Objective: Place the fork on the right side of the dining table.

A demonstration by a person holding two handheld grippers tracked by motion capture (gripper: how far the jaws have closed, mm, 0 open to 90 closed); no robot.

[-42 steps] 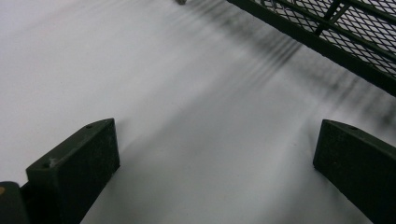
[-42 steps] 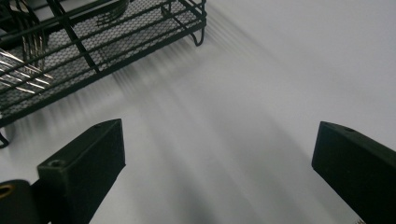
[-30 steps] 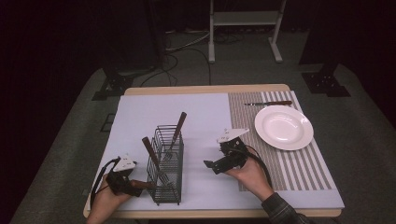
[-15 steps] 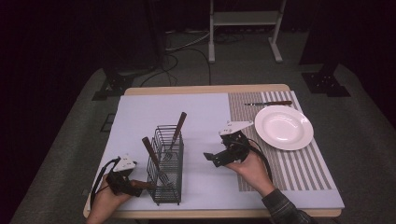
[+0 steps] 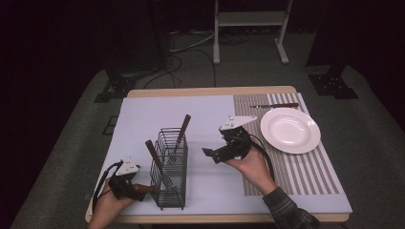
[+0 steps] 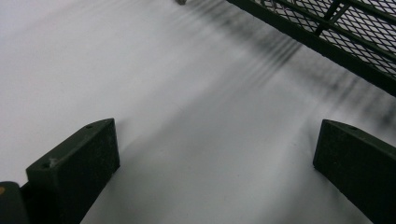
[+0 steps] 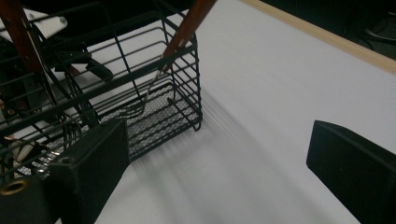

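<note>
Two wooden-handled utensils are seen standing tilted in the wire caddy [image 5: 170, 168], which serves as the landmark near the table's [image 5: 210, 91] front edge; just left of its near end the left gripper [image 5: 125, 183] is held low with jaws wide apart, empty. Right of the caddy the right gripper [image 5: 220, 153] is held raised, turned toward it, jaws apart and empty. A reach for the farther fork [image 5: 177, 138] is judged in hand, calling next for closure on its handle; beyond lie the plate [image 5: 290, 130] and a knife [image 5: 274, 105].

My left gripper [image 5: 125, 183] lies low just beside the wire basket [image 5: 169, 167], jaws spread wide and empty. My right gripper [image 5: 224, 150] hangs raised on the basket's other side, near it, jaws wide apart, pointed toward it.
</note>
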